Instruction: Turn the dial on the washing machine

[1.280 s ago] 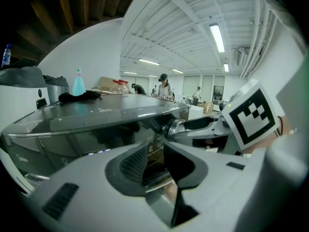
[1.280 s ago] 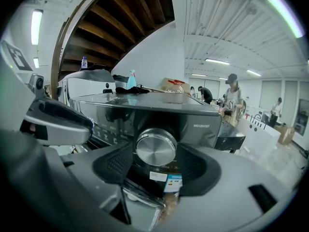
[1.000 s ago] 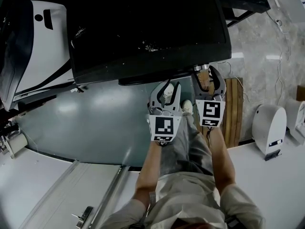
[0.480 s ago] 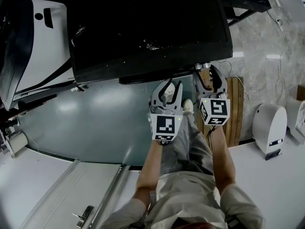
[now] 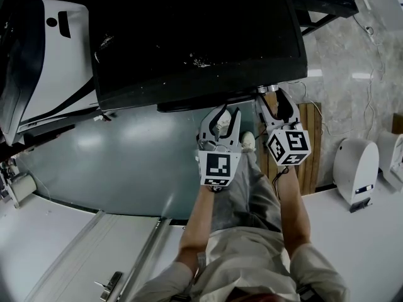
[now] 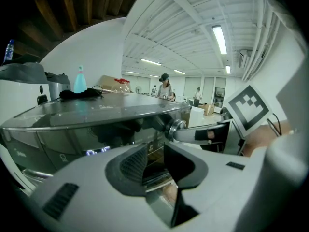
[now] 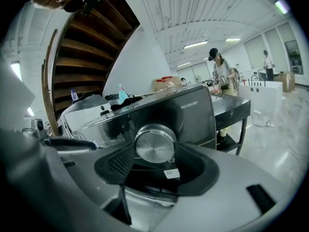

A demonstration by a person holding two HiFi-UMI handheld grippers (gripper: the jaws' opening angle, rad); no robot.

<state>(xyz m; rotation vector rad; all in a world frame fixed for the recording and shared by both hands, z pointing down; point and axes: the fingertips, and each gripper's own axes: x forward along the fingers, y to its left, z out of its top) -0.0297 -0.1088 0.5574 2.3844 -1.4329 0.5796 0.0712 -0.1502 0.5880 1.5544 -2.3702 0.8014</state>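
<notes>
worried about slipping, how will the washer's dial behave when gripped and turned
The dial looks like smooth polished metal, so it may be slippery. Mounted on the front panel, it should probably rotate in place, not lift off.

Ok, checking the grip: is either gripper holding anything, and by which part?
The right gripper, its jaws having just closed in, clamps the dial by its rim, one jaw each side. The left gripper holds nothing.
</notes>
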